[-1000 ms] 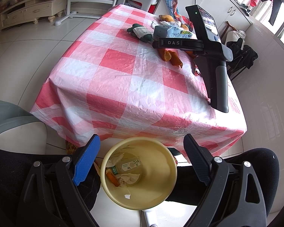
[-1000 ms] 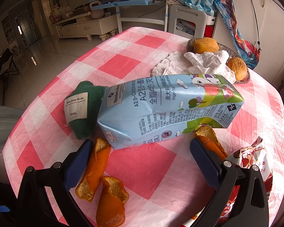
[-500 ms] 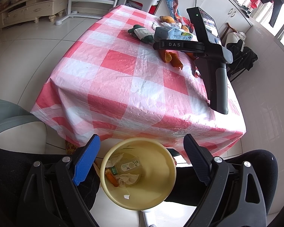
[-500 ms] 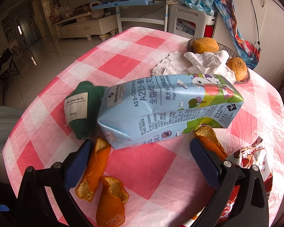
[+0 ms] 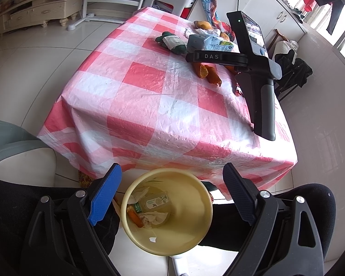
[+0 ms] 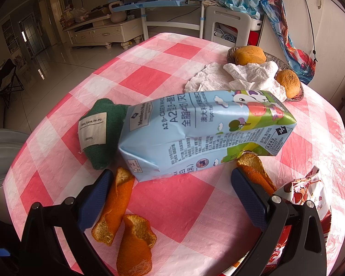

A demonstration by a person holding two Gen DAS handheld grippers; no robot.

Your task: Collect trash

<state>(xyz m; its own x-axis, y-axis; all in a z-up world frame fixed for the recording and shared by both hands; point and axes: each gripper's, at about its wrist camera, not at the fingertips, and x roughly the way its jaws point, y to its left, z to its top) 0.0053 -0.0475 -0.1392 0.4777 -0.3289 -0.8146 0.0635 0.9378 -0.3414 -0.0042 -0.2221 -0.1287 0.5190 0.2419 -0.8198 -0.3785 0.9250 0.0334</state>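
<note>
Trash bin (image 5: 168,209) on floor below table edge, between spread jaws of left gripper (image 5: 171,197), nothing gripped; wrappers inside.
Right view: milk carton (image 6: 204,133) on checked tablecloth (image 6: 179,204) ahead of right gripper (image 6: 170,193), jaws apart; orange peels (image 6: 117,202), green cloth (image 6: 101,131), snack bag (image 6: 308,193) crowd around.
</note>
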